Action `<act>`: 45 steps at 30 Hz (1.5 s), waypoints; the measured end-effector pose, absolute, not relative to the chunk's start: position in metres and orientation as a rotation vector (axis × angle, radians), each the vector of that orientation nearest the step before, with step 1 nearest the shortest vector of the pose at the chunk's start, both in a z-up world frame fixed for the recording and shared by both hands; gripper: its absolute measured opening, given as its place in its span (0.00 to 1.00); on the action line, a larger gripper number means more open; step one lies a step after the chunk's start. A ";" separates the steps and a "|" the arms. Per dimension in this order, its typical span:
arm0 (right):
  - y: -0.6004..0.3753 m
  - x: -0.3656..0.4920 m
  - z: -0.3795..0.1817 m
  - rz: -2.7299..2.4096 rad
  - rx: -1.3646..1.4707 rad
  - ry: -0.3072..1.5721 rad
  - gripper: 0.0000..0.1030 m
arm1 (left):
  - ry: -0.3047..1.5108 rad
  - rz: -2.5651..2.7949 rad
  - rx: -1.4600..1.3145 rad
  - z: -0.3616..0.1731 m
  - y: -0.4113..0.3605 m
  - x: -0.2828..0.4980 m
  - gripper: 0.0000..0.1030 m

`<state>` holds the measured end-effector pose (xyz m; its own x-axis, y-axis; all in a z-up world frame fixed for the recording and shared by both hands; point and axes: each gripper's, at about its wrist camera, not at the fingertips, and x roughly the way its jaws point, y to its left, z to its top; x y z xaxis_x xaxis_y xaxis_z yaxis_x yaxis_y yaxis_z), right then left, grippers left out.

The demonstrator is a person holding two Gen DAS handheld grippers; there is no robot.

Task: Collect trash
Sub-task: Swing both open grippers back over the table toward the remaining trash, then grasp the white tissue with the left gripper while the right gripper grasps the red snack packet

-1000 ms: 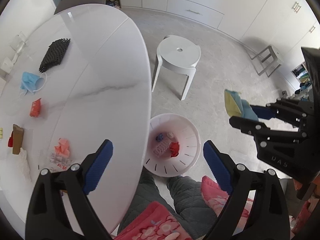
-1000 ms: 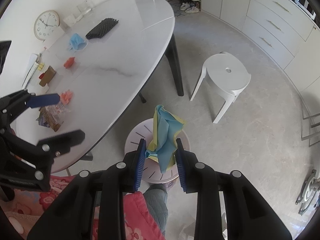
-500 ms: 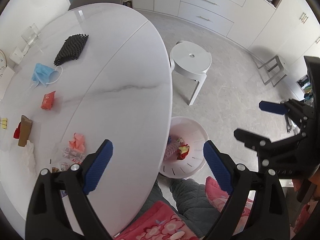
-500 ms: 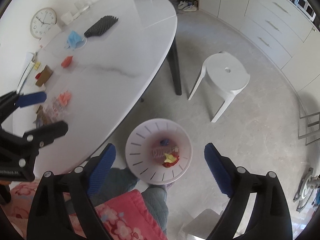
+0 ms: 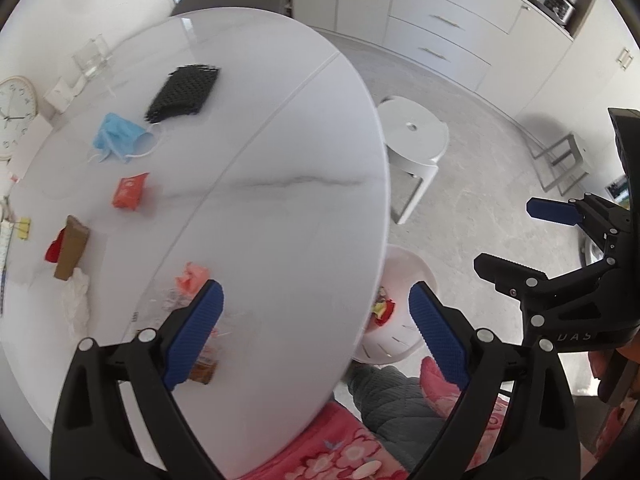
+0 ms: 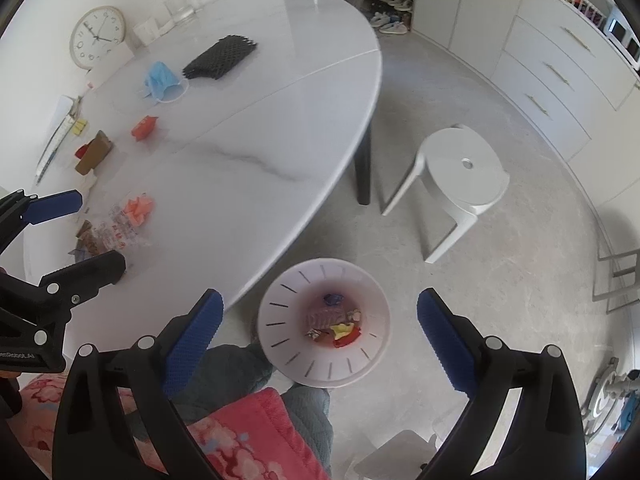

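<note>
A white trash bin [image 6: 362, 276] stands on the floor by the table edge and holds several scraps, among them a yellow and red one [image 6: 345, 330]. My right gripper [image 6: 318, 334] is open and empty above the bin. My left gripper [image 5: 316, 322] is open and empty above the near edge of the white marble table [image 5: 280, 152]. On the table lie a pink crumpled scrap [image 5: 192, 278], clear wrappers [image 6: 114, 226], an orange packet [image 5: 129, 191], a blue face mask [image 5: 118, 133], a black mesh piece [image 5: 184, 92] and a brown box [image 5: 72, 246].
A white stool [image 6: 460, 176] stands on the floor right of the table. A clock [image 6: 96, 36] leans on the wall behind the table. Cabinets [image 6: 560, 64] line the far side. The person's lap with pink cloth [image 6: 240, 436] is below the grippers.
My right gripper has opened and the blue and yellow cloth it held is gone from it. My left gripper has shifted left, over the table.
</note>
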<state>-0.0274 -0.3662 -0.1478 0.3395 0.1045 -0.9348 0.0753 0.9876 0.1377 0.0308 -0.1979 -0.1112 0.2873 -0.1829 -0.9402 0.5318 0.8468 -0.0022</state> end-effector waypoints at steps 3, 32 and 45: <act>-0.353 -0.015 -0.146 0.061 0.168 1.218 0.94 | 1.182 -0.453 0.328 -0.109 -0.180 0.038 0.87; -0.055 0.262 -0.202 0.562 -0.278 1.233 0.94 | 1.344 0.129 -0.074 -0.228 0.134 0.172 0.87; -0.053 0.276 -0.218 0.518 -0.271 1.303 0.94 | 1.355 0.100 -0.099 -0.249 0.127 0.192 0.61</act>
<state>0.2756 -0.0527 -0.2184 0.1729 0.2104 -0.9622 -0.5073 0.8564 0.0961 0.1918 0.1269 -0.2488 0.2110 0.0145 -0.9774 -0.1290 0.9916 -0.0132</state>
